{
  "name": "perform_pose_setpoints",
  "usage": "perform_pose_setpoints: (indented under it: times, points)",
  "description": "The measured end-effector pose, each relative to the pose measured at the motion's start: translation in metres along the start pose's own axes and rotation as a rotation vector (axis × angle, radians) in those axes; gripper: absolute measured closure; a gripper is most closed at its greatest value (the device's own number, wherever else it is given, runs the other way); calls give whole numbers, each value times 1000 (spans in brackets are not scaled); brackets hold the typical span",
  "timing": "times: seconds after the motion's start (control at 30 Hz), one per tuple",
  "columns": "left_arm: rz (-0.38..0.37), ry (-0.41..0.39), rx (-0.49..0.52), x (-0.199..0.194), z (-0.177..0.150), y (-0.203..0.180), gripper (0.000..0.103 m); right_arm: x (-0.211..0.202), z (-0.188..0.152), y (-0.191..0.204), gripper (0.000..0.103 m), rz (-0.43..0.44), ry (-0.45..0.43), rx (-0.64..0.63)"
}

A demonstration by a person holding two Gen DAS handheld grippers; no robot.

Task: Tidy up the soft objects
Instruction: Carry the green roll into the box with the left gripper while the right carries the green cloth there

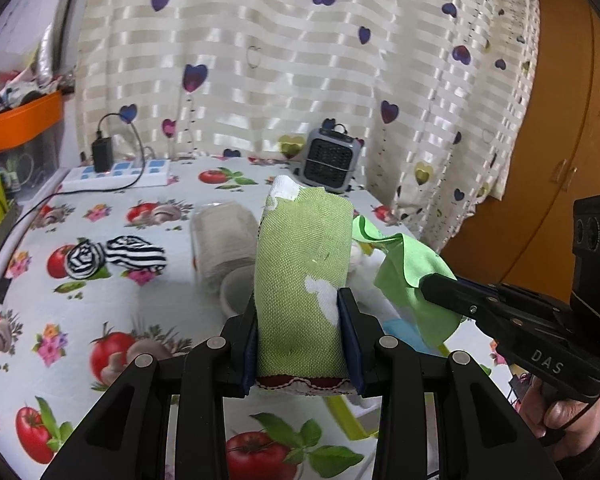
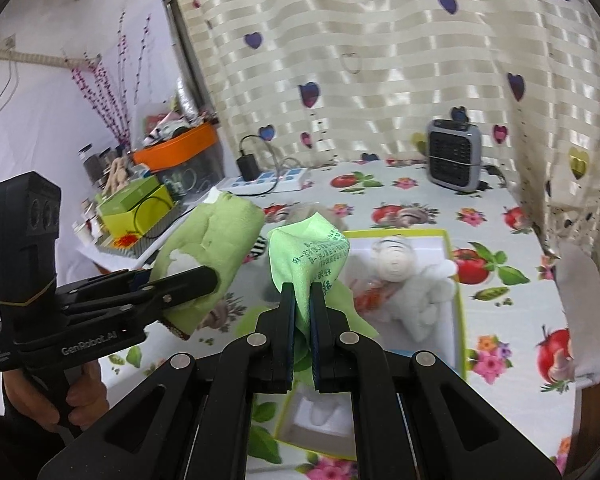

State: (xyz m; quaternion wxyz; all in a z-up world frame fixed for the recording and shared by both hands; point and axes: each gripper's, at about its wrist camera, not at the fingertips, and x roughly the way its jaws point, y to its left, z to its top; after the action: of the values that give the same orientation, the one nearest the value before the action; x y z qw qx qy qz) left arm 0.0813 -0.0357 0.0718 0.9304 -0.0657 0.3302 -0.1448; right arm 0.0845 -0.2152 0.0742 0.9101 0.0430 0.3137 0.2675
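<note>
My left gripper (image 1: 301, 300) is shut on a green woven cloth pouch (image 1: 300, 264) with white patches and holds it upright above the table; it also shows in the right wrist view (image 2: 208, 240). My right gripper (image 2: 302, 292) is shut on a thin bright green cloth (image 2: 308, 252) with printed text, held above a white box with a yellow-green rim (image 2: 460, 300). In the left wrist view the thin green cloth (image 1: 408, 272) hangs from the right gripper just right of the pouch. A white plush toy (image 2: 412, 284) lies in the box. A black-and-white striped sock (image 1: 116, 258) lies on the table at left.
The table has a tomato-and-flower print cover (image 1: 100, 320). A clear plastic jar (image 1: 224, 252) lies on its side behind the pouch. A small grey heater (image 1: 330, 160) and a white power strip with a charger (image 1: 116, 170) stand at the back. An orange bin (image 2: 176, 146) and a curtain (image 1: 280, 60) lie beyond.
</note>
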Motion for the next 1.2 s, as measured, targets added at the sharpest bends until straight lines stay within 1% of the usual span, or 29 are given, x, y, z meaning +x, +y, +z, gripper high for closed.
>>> perform_pose_setpoints:
  times: [0.37,0.73,0.97,1.03,1.1,1.13,1.2]
  points:
    - [-20,29,11,19,3,-15,69,-5,-3,-40,97,-63,-1,73]
    - [-30,63,20,39,4,-22,69,30,-15,-63,96,-78,90,110]
    - [-48,91,21,56,5,-28,69,58,-24,-83,96,-81,175,153]
    - [-53,99,20,61,5,-29,69,62,-27,-84,94,-89,194,153]
    - [-57,110,19,67,5,-31,69,61,-28,-84,85,-99,194,139]
    - [-59,116,17,70,5,-32,69,59,-28,-83,82,-100,189,131]
    - [-67,126,15,76,6,-34,69,52,-26,-80,72,-93,171,118]
